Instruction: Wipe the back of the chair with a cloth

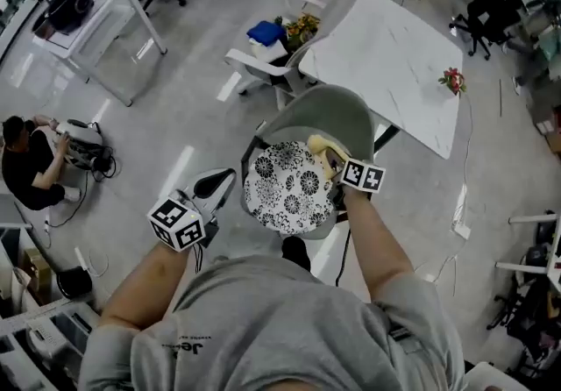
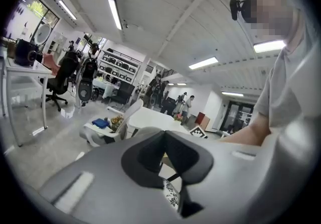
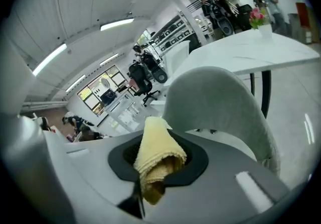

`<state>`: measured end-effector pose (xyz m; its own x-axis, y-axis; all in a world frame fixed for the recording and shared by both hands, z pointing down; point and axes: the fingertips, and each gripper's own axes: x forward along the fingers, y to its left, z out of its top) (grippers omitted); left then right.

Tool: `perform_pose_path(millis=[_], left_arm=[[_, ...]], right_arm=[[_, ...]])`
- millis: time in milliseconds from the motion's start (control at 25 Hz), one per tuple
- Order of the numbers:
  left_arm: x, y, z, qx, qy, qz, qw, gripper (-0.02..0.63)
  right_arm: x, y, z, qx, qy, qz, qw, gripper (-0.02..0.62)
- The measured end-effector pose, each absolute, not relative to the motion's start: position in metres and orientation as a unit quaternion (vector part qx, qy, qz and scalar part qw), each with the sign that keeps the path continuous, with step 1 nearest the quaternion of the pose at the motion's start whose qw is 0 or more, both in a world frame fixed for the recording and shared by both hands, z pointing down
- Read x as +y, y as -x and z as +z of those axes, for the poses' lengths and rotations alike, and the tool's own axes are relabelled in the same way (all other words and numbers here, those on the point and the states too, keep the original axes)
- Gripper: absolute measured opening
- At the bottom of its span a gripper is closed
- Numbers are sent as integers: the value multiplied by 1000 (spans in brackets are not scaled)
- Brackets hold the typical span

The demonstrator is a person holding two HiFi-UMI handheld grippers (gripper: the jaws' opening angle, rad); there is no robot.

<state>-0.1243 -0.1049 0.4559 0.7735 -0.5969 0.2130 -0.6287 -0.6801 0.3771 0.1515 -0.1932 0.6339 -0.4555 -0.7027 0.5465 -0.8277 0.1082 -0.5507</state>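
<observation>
Grey polished floor fills the head view, with a white table (image 1: 390, 56) at upper right. Just below it stands the chair (image 1: 326, 113) — grey curved back, black-and-white flowered seat. The right gripper (image 1: 331, 167) hangs over the seat's far edge, close under the back, with a folded yellow cloth (image 1: 321, 152) in its jaws; whether the cloth touches the chair cannot be told from above. The left gripper (image 1: 216, 184) sits off the seat's left edge, apart from it. A person (image 1: 31, 163) sits on the floor far to the left.

Seen from the left gripper view, the left gripper (image 2: 164, 141) has its dark jaws pressed together with nothing between them; a bit of the flowered seat (image 2: 171, 195) shows below.

Looking through the right gripper view, the right gripper (image 3: 153, 168) is clamped on the rolled cloth (image 3: 158, 146), which sticks up out of the jaws. The chair back (image 3: 215, 102) rises just beyond it, and the table (image 3: 251, 49) stands behind.
</observation>
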Motion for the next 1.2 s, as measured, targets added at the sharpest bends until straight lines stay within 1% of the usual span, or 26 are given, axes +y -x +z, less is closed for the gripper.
perform_pose_path(millis=[160,560,800,1040,1200], left_arm=[[-89,159,423,-370,-906,13,205,58],[-55,251,363,-452,-880,-12,145,58],[-25,312,317,-503,-857,-13,109,58],[-5,354,277,-535,-839,-30,96,58],[12,370,265,-548,-831,-45,87,58]], right_arm=[[-188,-105,584,-778,-476,397,105,52],[-184,-3,457,-867,-371,310,118,52],[-160,93,372,-929,-270,222,122,52],[-136,172,294,-967,-190,138,98,52],[-110,203,271,-979,-155,108,82,52]])
